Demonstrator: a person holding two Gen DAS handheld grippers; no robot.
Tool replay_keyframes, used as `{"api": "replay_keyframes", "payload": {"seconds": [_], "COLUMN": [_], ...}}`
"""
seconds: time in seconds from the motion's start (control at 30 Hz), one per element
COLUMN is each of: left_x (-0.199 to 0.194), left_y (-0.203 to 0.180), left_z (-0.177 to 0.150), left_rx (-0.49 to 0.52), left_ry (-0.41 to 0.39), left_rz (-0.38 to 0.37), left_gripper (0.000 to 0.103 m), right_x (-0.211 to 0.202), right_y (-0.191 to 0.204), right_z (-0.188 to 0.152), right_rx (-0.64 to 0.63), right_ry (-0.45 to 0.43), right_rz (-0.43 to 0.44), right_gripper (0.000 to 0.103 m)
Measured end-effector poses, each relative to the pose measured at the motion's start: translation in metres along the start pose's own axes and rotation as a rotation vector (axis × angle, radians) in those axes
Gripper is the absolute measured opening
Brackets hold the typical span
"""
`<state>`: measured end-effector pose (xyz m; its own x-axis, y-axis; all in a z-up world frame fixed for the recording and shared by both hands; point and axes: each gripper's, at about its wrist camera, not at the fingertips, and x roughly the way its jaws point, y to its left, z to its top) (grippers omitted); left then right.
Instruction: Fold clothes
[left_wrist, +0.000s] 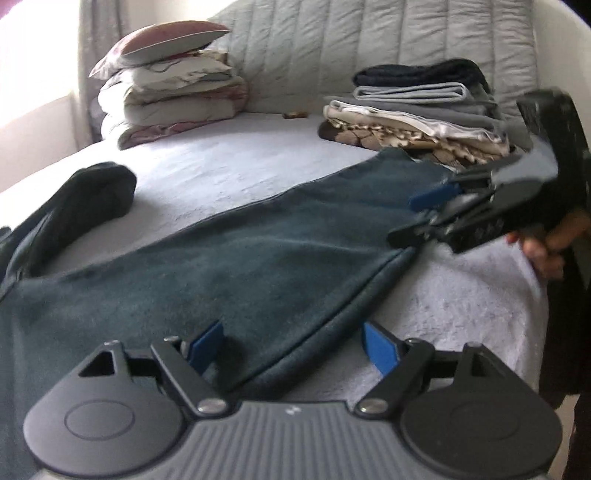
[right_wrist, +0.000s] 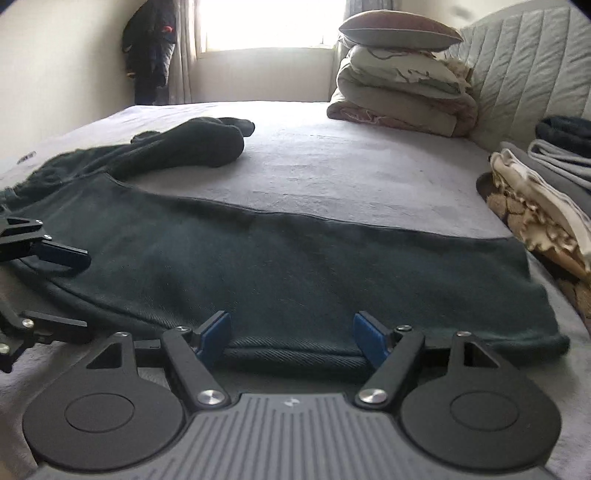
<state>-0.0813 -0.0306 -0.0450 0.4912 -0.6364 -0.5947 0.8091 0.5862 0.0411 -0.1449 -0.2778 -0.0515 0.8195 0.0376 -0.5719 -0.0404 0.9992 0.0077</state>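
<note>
Two hand-held grippers work over a dark green garment spread on a grey bed cover, apparently trousers with one leg laid flat and the other bunched toward the far side. Folding of this piece looks barely begun: the cloth lies single-layered, whereas a stack of folded clothes beside the quilted headboard suggests earlier items are finished. Left gripper hovers with jaws spread above the near seam, nothing between its blue pads. Right gripper likewise stands spread, straddling the ribbed hem edge without pinching it. Only the left wrist view shows the right gripper from outside, its jaws parted over the leg's far end, with the person's hand on its handle. Only the right wrist view shows the window, a hanging dark coat, and the left gripper's fingers above the cloth.
</note>
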Motion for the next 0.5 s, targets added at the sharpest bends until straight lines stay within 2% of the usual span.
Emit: {"api": "replay_keyframes", "payload": {"seconds": [0.1, 0.27, 0.43, 0.5], "left_x": [-0.001, 0.019, 0.060, 0.078], "left_y": [0.005, 0.008, 0.009, 0.007], "left_z": [0.014, 0.046, 0.072, 0.073], "left_rx": [-0.029, -0.047, -0.068, -0.066], "left_ry": [-0.033, -0.074, -0.059, -0.026], "left_rz": [-0.046, -0.066, -0.127, -0.147], "left_gripper": [0.081, 0.081, 0.080, 0.081], "right_x": [-0.004, 0.020, 0.042, 0.048], "right_y": [-0.014, -0.038, -0.054, -0.065], "right_z": [0.011, 0.032, 0.041, 0.036], "right_rx": [0.059, 0.137, 0.127, 0.155], "right_ry": [-0.020, -0.026, -0.021, 0.001], "right_rz": [0.010, -0.093, -0.179, -0.193], "right_gripper": [0.077, 0.077, 0.077, 0.077]}}
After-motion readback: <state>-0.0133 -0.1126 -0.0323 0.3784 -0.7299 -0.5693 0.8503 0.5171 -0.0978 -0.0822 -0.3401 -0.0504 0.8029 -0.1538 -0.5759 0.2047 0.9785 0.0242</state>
